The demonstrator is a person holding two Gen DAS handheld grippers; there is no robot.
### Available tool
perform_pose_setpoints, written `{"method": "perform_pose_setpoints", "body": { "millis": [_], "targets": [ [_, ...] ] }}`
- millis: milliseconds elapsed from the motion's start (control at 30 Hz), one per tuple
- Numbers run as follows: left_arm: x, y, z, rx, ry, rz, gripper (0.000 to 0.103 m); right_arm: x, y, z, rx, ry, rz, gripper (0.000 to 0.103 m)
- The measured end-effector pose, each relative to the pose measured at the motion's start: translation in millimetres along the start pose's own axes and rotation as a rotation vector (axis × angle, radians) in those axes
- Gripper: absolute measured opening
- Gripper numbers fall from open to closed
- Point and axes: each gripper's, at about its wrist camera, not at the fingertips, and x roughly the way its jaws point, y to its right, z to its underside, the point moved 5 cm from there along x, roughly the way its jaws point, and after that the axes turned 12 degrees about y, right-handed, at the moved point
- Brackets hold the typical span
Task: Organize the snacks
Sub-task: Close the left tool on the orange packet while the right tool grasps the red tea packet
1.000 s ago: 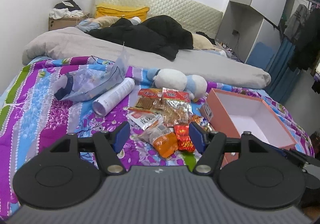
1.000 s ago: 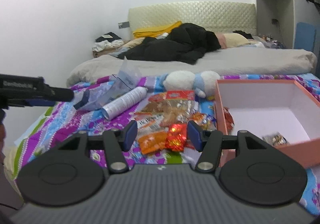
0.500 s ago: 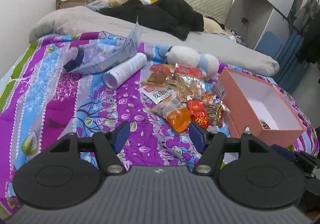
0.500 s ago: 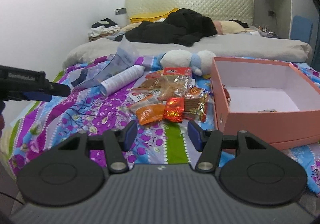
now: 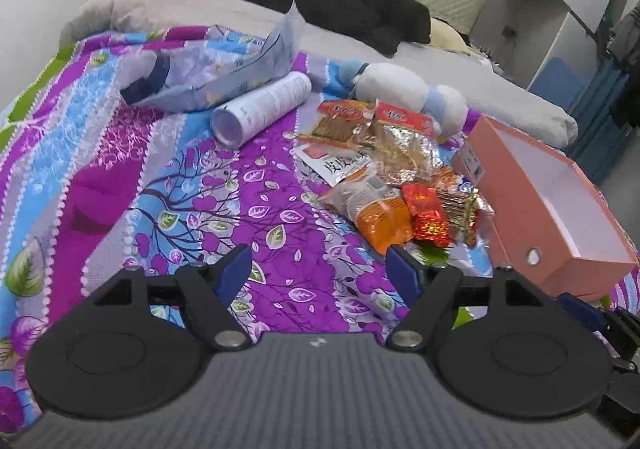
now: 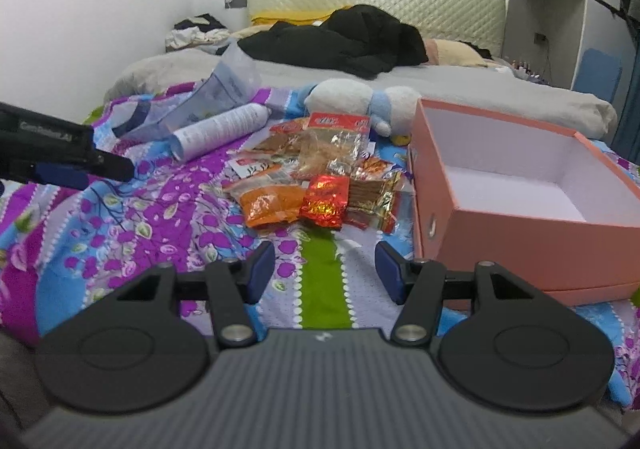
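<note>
The step in hand looks like the approach: both tools hang low over the patterned bedspread [image 5: 168, 177], short of the snack pile [image 6: 316, 177], and nothing is picked up yet. The left hand-held gripper [image 5: 320, 269] stands released, its jaws having just been opening, with only bedspread between them; the orange packet [image 5: 382, 225] lies just beyond its right finger. The right hand-held gripper [image 6: 325, 269] is also released and empty, aimed at the green stripe in front of the pile.

The snacks lie heaped on the bed just beside the left wall of the pink box [image 6: 516, 237]: the orange packet, a shiny red packet [image 6: 324, 201] touching it, gold-foil wrappers and clear bags with red headers behind.

The box is open-topped and sits on the bed. What shows of its white floor is bare, though the near part is hidden behind its wall, so I cannot tell whether anything lies there.

The next move likely calls for lowering one tool onto a front packet, closing on its thin edge, and carrying it over the box wall. A white tube [image 5: 260, 109], a crumpled plastic bag [image 5: 216, 77] and a plush toy [image 5: 404, 93] lie nearby and are probably not snacks.
</note>
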Motion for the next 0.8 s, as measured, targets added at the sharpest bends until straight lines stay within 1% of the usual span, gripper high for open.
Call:
{"method": "perform_pose_setpoints", "body": {
  "millis": [200,433,567,700,800],
  "targets": [
    [32.5,-9.8,5.8,-0.017,-0.02,0.017,0.078,31.4,-0.3,5.0,-0.029,-0.016,0.012,0.058],
    [70.8,-5.1,9.9,-0.072,-0.054,0.083,0.078,71.5,-2.6,5.1,-0.019,-0.042,-0.027,0.058],
    [94.1,-0.8,6.4,-0.14,-0.072,0.124,0.078,93.8,-4.8,5.6,-0.006,-0.072,-0.055,0.058],
    [119.7,1.8,6.1,-0.213,-0.104,0.164,0.077,114.6,-5.6,7.1,-0.024,-0.083,-0.059,0.058],
    [138.2,2.5,7.8,-0.259,-0.134,0.18,0.076,131.2,-3.4,9.7,-0.023,-0.105,-0.062,0.058]
  ]
}}
